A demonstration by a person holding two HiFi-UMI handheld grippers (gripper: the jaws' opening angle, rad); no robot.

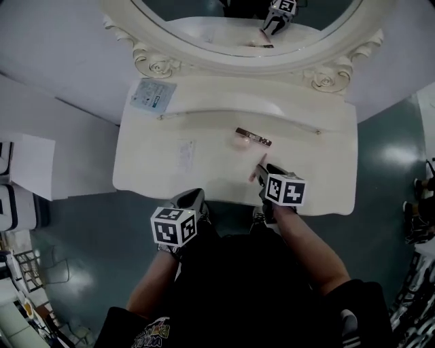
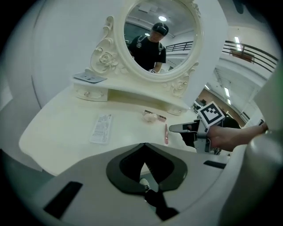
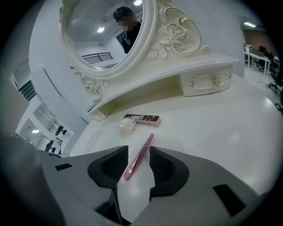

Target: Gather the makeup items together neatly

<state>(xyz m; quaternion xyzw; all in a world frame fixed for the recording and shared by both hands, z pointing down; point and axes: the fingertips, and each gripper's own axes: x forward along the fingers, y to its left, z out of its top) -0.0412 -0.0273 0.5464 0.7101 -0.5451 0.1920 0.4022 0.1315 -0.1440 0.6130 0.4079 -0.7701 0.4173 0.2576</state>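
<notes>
A thin pink makeup pencil (image 3: 142, 153) lies on the cream vanity table (image 1: 326, 156), its far tip pointing at the mirror. My right gripper (image 3: 139, 150) is open around it, a jaw on either side and neither pad pressing. Just beyond lie a slim brown box (image 3: 142, 119) and a pale round puff (image 3: 125, 127), touching each other. A clear flat sachet (image 1: 184, 156) lies to the left. My left gripper (image 2: 143, 165) is shut on nothing, hanging off the table's front edge (image 1: 190, 200).
An oval mirror (image 1: 251, 20) in a carved frame stands at the back on a raised shelf with small drawers (image 3: 208, 82). A bluish card (image 1: 152, 95) rests on the shelf's left end. White boxes (image 1: 27, 166) stand on the floor at the left.
</notes>
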